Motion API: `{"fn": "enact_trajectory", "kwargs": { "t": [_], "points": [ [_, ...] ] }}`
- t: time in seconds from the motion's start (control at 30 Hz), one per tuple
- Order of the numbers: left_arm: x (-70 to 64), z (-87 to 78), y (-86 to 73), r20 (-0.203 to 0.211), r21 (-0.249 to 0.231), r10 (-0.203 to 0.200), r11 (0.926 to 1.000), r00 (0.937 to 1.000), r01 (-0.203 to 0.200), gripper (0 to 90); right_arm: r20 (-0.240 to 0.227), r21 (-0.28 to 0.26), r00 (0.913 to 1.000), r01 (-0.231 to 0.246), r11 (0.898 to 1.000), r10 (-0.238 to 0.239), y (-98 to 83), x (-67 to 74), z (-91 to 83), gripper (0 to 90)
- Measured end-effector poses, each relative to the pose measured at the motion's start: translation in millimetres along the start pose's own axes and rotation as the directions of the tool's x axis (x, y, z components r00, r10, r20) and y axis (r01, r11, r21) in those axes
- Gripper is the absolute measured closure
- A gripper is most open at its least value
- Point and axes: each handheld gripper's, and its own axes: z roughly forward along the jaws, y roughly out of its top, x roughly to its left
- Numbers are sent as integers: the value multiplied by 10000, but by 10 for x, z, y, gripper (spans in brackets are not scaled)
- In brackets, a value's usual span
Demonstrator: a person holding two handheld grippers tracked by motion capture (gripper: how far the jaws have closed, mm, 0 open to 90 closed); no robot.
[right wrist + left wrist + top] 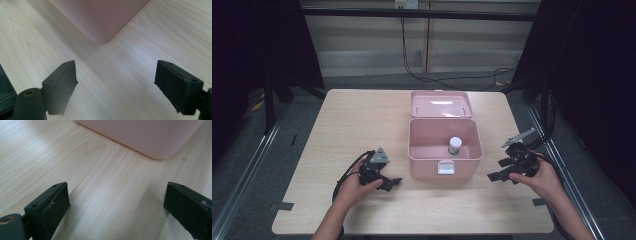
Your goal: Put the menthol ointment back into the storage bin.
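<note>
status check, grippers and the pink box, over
Left gripper open, empty. Right gripper open, empty. Pink box lid up, small bottle inside. Nothing in the way.

A pink box (445, 150) sits mid-table, its lid (441, 104) swung open toward twelve o'clock; a small white-capped bottle (455, 146) stands upright inside, toward three o'clock.

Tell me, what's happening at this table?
A person holds a black two-jaw claw in each hand, the left claw and right claw resting on the pale wooden table either side of an open pink plastic box. Both claws are open and empty. A small white-capped bottle stands inside the box, its lid tipped back.
</note>
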Motion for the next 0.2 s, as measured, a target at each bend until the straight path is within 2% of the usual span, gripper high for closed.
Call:
{"fn": "enact_trajectory", "kwargs": {
  "t": [0.2],
  "points": [
    [0,0,0,0,0,1,10000,10000,-1,56,176,95,9997,178,9998,-180,-27,27,-2,173]
  ]
}}
